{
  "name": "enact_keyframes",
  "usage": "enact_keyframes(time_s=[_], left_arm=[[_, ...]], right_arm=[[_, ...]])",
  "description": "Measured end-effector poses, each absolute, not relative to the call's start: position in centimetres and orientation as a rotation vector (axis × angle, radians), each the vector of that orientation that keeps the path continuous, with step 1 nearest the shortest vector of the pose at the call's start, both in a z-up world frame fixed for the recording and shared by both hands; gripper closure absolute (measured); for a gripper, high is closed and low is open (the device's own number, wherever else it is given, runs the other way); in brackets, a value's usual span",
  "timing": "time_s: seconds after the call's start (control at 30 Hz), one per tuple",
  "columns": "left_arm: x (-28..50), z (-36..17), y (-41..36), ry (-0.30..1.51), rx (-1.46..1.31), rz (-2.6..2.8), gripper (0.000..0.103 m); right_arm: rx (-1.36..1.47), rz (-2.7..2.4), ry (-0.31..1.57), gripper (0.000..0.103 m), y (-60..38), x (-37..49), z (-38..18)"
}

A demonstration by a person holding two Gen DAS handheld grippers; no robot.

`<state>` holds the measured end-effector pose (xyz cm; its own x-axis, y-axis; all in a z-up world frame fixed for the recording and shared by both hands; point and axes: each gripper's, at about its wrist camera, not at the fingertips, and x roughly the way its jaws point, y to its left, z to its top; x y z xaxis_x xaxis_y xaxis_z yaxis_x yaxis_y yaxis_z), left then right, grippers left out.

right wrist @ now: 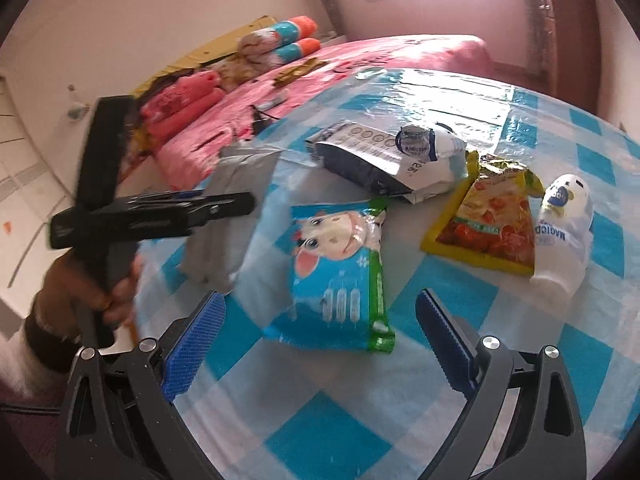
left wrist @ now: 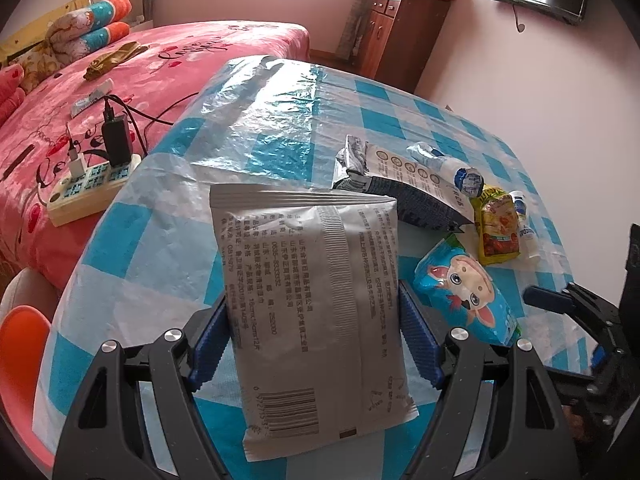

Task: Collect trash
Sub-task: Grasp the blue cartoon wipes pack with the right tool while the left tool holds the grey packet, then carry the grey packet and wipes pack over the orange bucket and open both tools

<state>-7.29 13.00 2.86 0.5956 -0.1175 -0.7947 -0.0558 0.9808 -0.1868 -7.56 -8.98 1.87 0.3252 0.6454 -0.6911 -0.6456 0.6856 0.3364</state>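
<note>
On the table's (right wrist: 520,380) near-left edge, the left gripper (left wrist: 312,344) clamps the grey pouch (left wrist: 316,300), lifted. Navy-white bag (right wrist: 380,160), cow wrapper (right wrist: 340,272), yellow sachet (right wrist: 488,232), white bottle (right wrist: 564,236) remain mid-table, uncollected. Right gripper (right wrist: 320,344) hovers spread, empty, near the cow wrapper. No bin visible; task early.

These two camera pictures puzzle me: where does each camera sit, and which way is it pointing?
Left wrist: sits on the left gripper, looking along its blue fingers across the checked table toward bed and window; a grey packet fills the jaws.
Right wrist: sits on the right gripper, open, aimed at the cow-print packet; the person's left hand shows holding the other gripper.
Shared: grey packet, cow-print packet, yellow packet, bed.
</note>
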Motion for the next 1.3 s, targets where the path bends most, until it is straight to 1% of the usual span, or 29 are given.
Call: enact_keyframes(time_s=[0.23, 0.27, 0.3, 0.33, 0.57, 0.63, 0.7, 0.73, 1.1, 1.3], left_arm=[[-7.6, 2.2, 13.9, 0.936, -0.241, -0.066, 0.026], [-7.6, 2.1, 14.0, 0.936, -0.246, -0.069, 0.026], [-7.6, 2.0, 14.2, 0.936, -0.253, -0.075, 0.026], [-7.7, 1.9, 14.3, 0.935, -0.258, -0.079, 0.026], [-7.9, 1.8, 15.2, 0.924, -0.287, -0.107, 0.026], [-8.1, 1.8, 15.5, 0.921, -0.296, -0.112, 0.026], [-8.1, 1.7, 15.8, 0.917, -0.307, -0.118, 0.026], [-8.2, 1.7, 16.0, 0.916, -0.310, -0.119, 0.026], [-8.8, 1.6, 16.8, 0.891, -0.332, -0.153, 0.026], [-9.0, 1.5, 17.2, 0.876, -0.347, -0.179, 0.026]], right_arm=[[-0.060, 0.752, 0.916, 0.009, -5.6, -6.8, 0.4], [-0.055, 0.745, 0.923, 0.011, -5.3, -6.5, 0.1], [-0.053, 0.740, 0.929, 0.018, -5.2, -6.3, -0.1], [-0.054, 0.729, 0.934, 0.021, -5.1, -6.1, -0.3], [-0.072, 0.675, 0.903, 0.024, -4.3, -5.7, -0.5], [-0.090, 0.648, 0.889, 0.036, -4.1, -5.8, -0.4], [-0.097, 0.630, 0.882, 0.042, -4.0, -5.8, -0.5], [-0.100, 0.626, 0.880, 0.043, -4.0, -5.7, -0.6], [-0.208, 0.567, 0.864, 0.045, -2.5, -6.0, -1.0], [-0.206, 0.567, 0.864, 0.045, -2.6, -6.0, -1.1]])
